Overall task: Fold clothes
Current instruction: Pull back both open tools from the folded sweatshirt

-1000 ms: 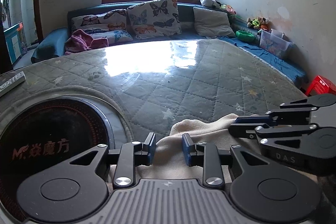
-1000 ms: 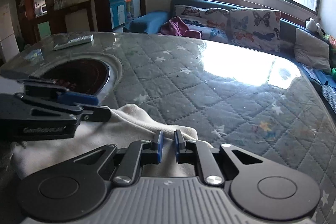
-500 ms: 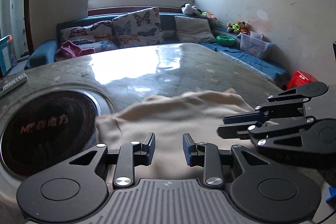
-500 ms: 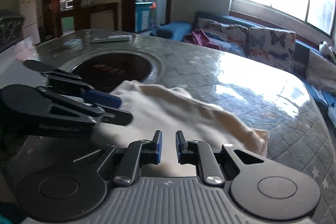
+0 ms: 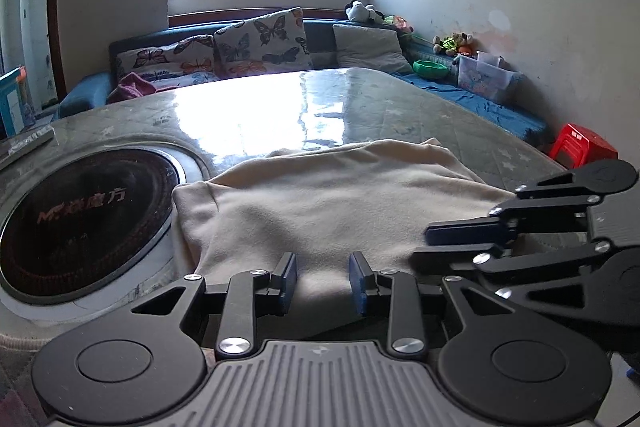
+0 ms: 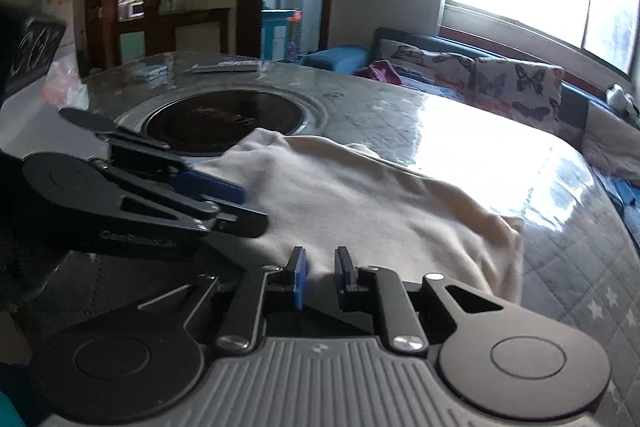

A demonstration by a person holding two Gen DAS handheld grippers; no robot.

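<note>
A cream cloth garment [image 5: 332, 203] lies spread on the quilted table, its near edge at the table's front; it also shows in the right wrist view [image 6: 360, 203]. My left gripper [image 5: 323, 279] is open, its blue pads either side of a raised fold at the near edge. My right gripper [image 6: 320, 273] is narrowly open, with the near edge of the cloth between its pads. Each gripper shows side-on in the other's view: the right one [image 5: 460, 239] over the cloth's right part, the left one [image 6: 240, 203] over its left part.
A round dark induction cooktop [image 5: 80, 219] is set into the table left of the cloth. A remote [image 6: 224, 67] lies at the far left edge. A sofa with butterfly cushions [image 5: 260, 43] stands behind the table; a red stool [image 5: 580, 147] stands at the right.
Both grippers pulled back toward the table's near edge, and the bunched cloth was drawn out flat across the table. The right gripper's pads have parted slightly.
</note>
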